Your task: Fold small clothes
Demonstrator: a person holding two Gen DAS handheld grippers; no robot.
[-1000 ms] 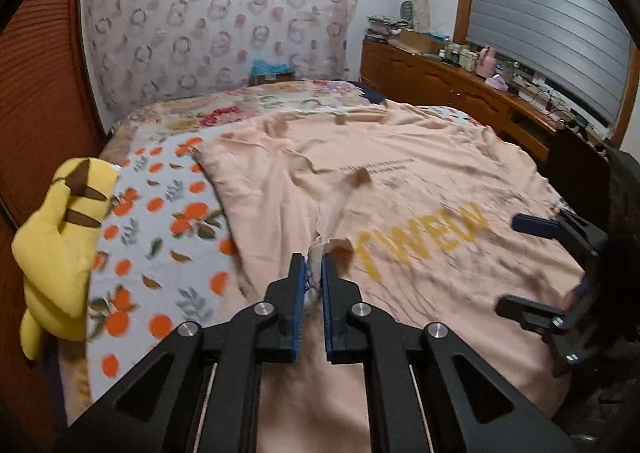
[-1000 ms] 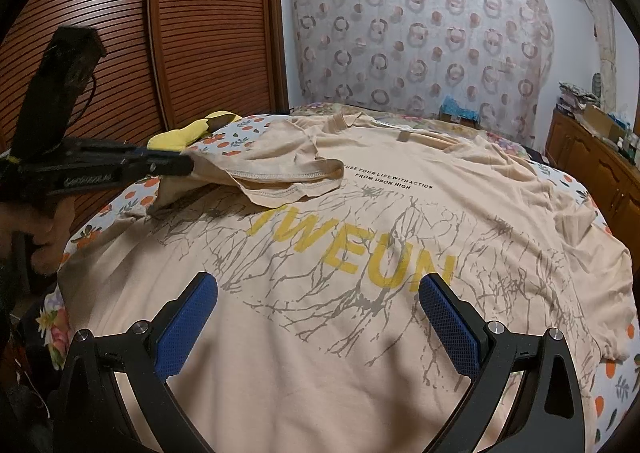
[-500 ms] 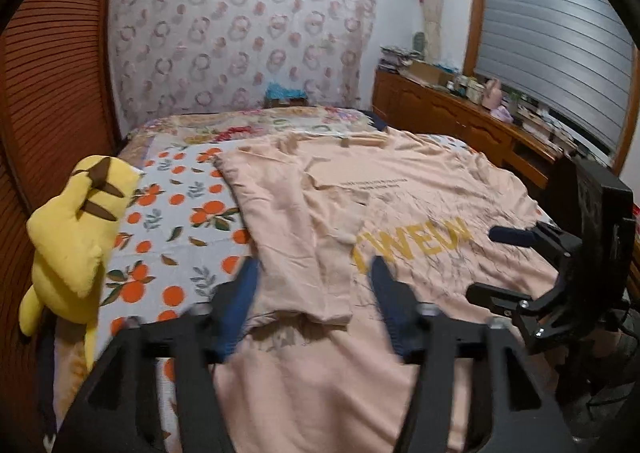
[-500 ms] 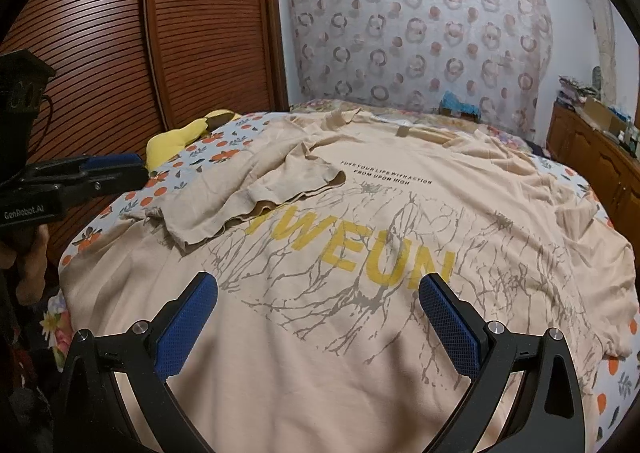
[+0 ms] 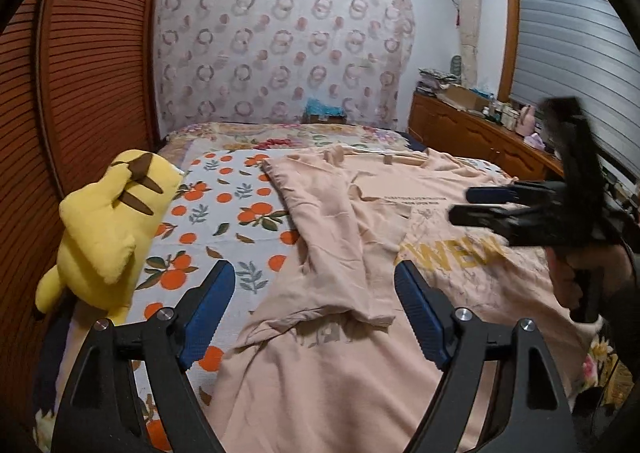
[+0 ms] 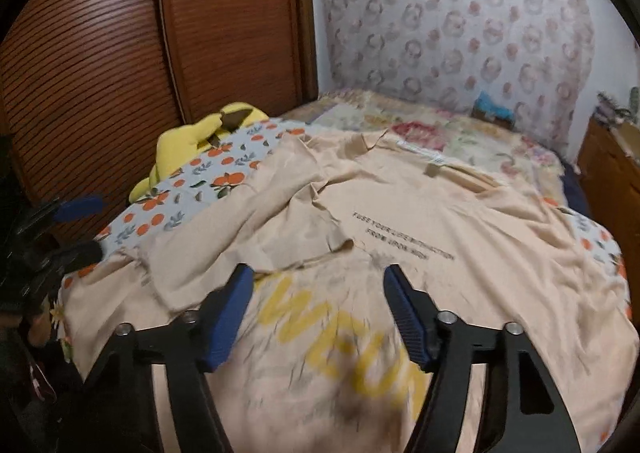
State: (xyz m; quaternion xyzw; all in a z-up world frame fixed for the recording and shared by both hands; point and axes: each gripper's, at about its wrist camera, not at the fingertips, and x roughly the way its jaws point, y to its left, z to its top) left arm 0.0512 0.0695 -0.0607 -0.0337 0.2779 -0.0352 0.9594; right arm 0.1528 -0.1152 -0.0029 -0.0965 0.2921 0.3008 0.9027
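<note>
Left wrist: both the left hand-held gripper (image 5: 314, 309) and right hand-held gripper (image 6: 318, 317) gape empty above the T-shirt (image 5: 420, 189).

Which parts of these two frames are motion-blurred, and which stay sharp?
Left wrist view: the right gripper is smeared; T-shirt and plush toy stay sharp. Right wrist view: the near yellow lettering is blurred; the small black print reads fairly clearly.

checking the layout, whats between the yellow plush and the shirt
In the left wrist view, a strip of orange-print sheet lies bare between the plush and the shirt; nothing else sits there.
</note>
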